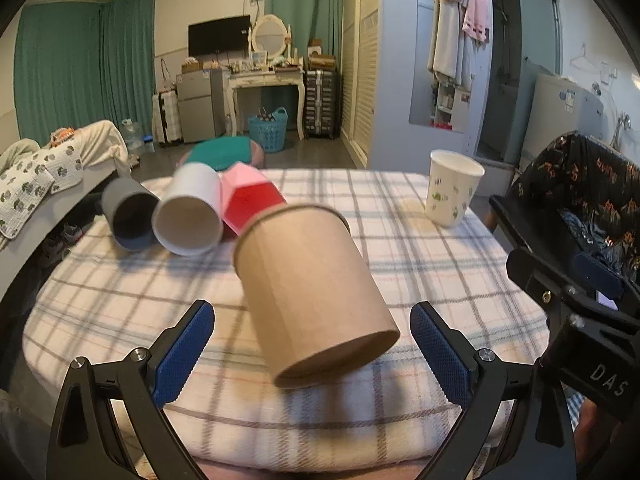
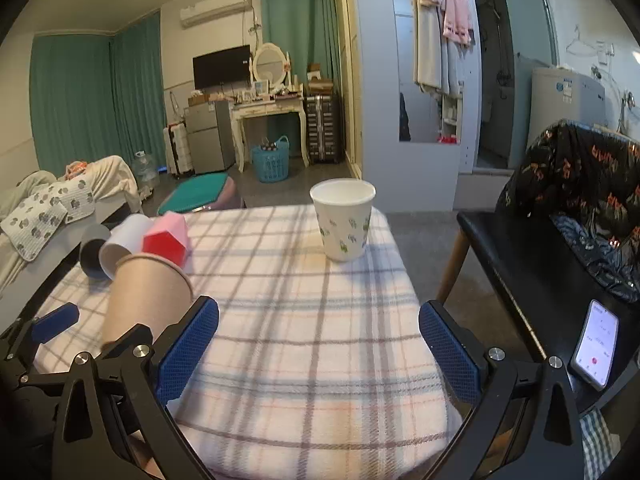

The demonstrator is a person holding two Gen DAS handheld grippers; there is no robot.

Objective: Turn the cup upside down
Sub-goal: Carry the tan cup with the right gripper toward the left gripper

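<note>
A brown paper cup (image 1: 308,288) lies tilted on the plaid-covered table (image 1: 400,240), its base toward me and its rim pointing away. It sits between the fingers of my open left gripper (image 1: 312,354), and neither pad touches it. It also shows in the right wrist view (image 2: 148,296), at the left. A white paper cup with green prints (image 2: 343,220) stands upright at the table's far right; it also shows in the left wrist view (image 1: 452,188). My right gripper (image 2: 318,350) is open and empty over the table's near right part.
A grey cup (image 1: 128,216), a white cup (image 1: 190,216) and a red and pink faceted cup (image 1: 250,200) lie on their sides at the table's far left. A black chair with a patterned cloth (image 2: 576,208) and a phone (image 2: 596,344) stands to the right.
</note>
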